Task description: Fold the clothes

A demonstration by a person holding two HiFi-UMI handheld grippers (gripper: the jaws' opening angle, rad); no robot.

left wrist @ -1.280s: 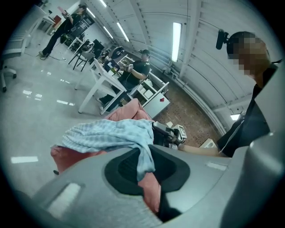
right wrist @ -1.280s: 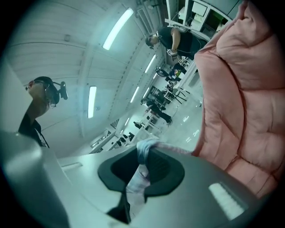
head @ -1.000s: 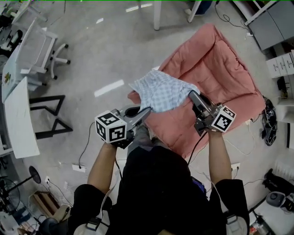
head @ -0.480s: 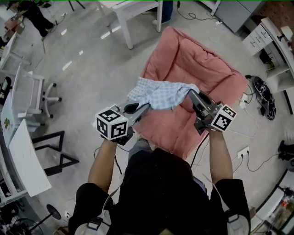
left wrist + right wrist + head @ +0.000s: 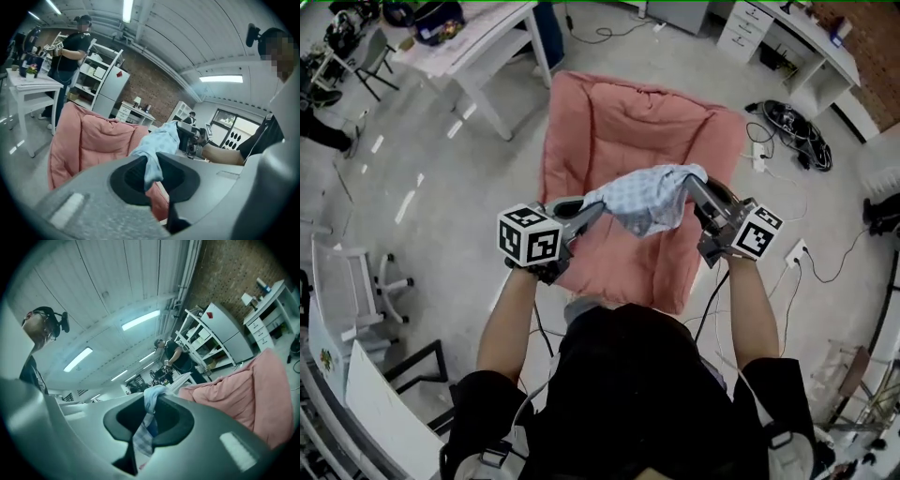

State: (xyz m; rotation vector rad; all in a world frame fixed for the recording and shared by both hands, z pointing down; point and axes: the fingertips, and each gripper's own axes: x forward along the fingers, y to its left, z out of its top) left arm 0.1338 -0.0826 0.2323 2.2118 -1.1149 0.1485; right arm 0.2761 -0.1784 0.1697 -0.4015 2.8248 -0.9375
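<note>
There is one checked garment (image 5: 647, 199). It is light blue and white, soft and crumpled. It hangs in the air in front of the person, above one pink quilt (image 5: 619, 122) that lies spread on the floor (image 5: 441, 216).

The garment's long side runs across from left to right, stretched between the two tongs. Its middle is bunched up and droops a little, with a loose fold hanging down near the right end.

The left tongs (image 5: 598, 208) are clenched on the left end of the garment, and a thin bit of blue cloth sticks out between their jaws. The right tongs (image 5: 694, 183) are clenched on the right end, where a checked strip is squeezed between the jaws.
</note>
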